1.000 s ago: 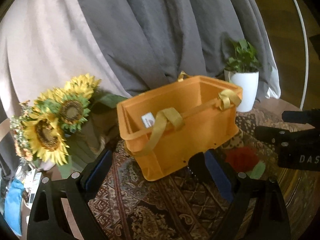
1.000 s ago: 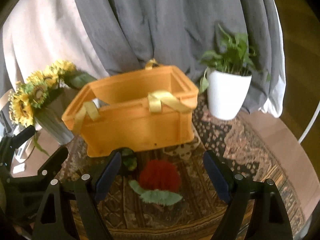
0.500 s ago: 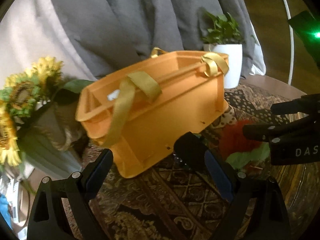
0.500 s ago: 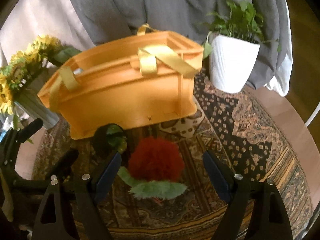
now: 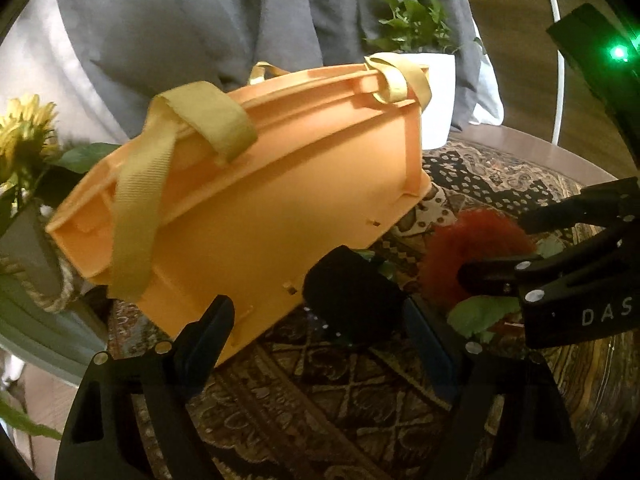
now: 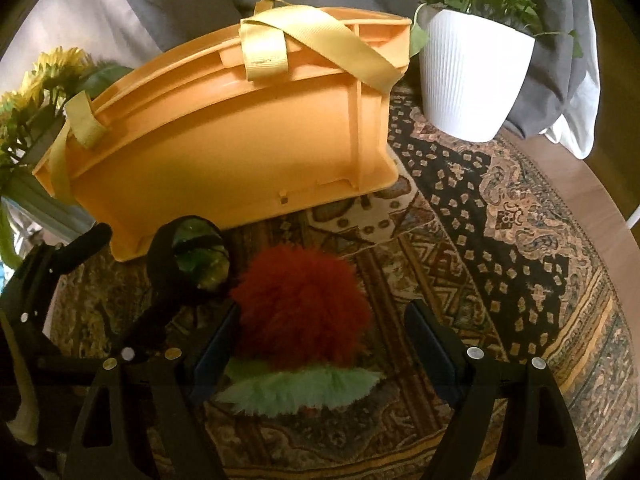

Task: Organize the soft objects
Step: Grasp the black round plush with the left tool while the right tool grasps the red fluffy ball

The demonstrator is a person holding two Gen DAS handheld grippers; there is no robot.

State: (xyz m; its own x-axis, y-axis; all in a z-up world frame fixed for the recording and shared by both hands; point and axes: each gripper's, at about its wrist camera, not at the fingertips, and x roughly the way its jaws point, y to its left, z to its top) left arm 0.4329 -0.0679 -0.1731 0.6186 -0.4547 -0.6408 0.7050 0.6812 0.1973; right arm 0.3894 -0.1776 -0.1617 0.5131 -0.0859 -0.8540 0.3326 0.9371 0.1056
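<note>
Right claw hangs with its jaws wide, straddling the red fluffy toy, and the pads are not pressing on it, so nothing is gripped. That toy lies on the patterned rug with its green leafy fringe nearest the camera, just in front of the orange basket. Over on the other side, the left claw has just been narrowing its jaws, yet they stand apart with only rug between them. A dark round toy sits near its right-hand finger, next to the basket's wall. How far along are we? Early, by my reading: both soft things I can see are on the rug, and the basket's inside is hidden from these views. Grabbing, lifting and dropping in all look to be ahead.
</note>
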